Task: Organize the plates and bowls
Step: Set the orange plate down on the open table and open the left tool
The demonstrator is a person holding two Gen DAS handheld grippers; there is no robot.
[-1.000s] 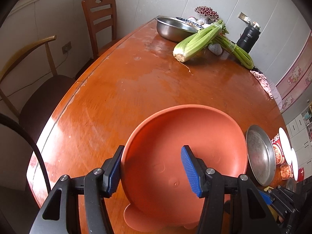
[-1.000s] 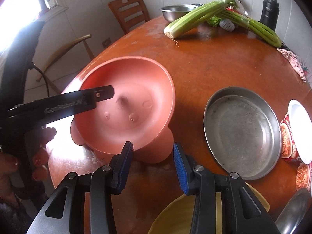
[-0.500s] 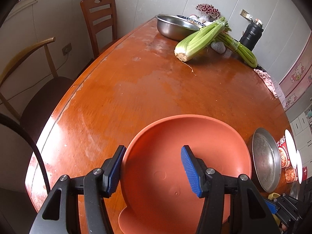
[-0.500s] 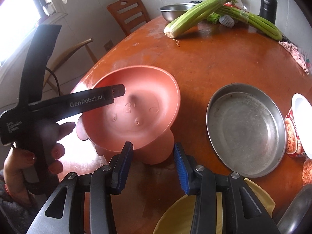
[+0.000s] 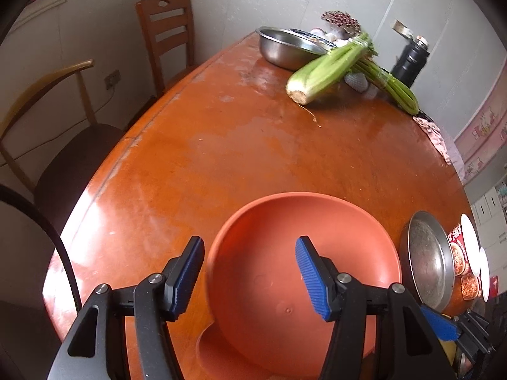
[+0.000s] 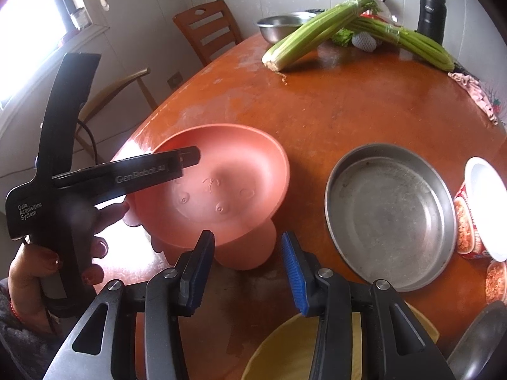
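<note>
An orange plastic bowl (image 5: 348, 237) (image 6: 228, 164) rests on a second orange piece (image 6: 250, 253) near the table's front edge. My left gripper (image 5: 250, 242) straddles the bowl's near left rim, its jaws opening. The left pad stands just outside the rim and the right pad hangs inside the bowl, neither pressing. One left finger (image 6: 177, 164) reaches over the rim in the right wrist view. My right gripper (image 6: 247, 266) hovers open just in front of the orange pieces, nothing between its pads. A yellow bowl (image 6: 285, 354) lies below it.
A round metal pan (image 6: 389, 218) (image 5: 427, 259) sits right of the orange bowl, with instant noodle cups (image 6: 475, 215) beyond it. Celery (image 5: 332, 63), a steel basin (image 5: 285, 47) and a black flask (image 5: 410, 63) stand at the far end. Chairs (image 5: 168, 31) line the left side.
The orange bowl has slid lower in the left wrist view and sits flatter. The left pad, which touched the rim before, now stands slightly off it. The right gripper has barely moved.
</note>
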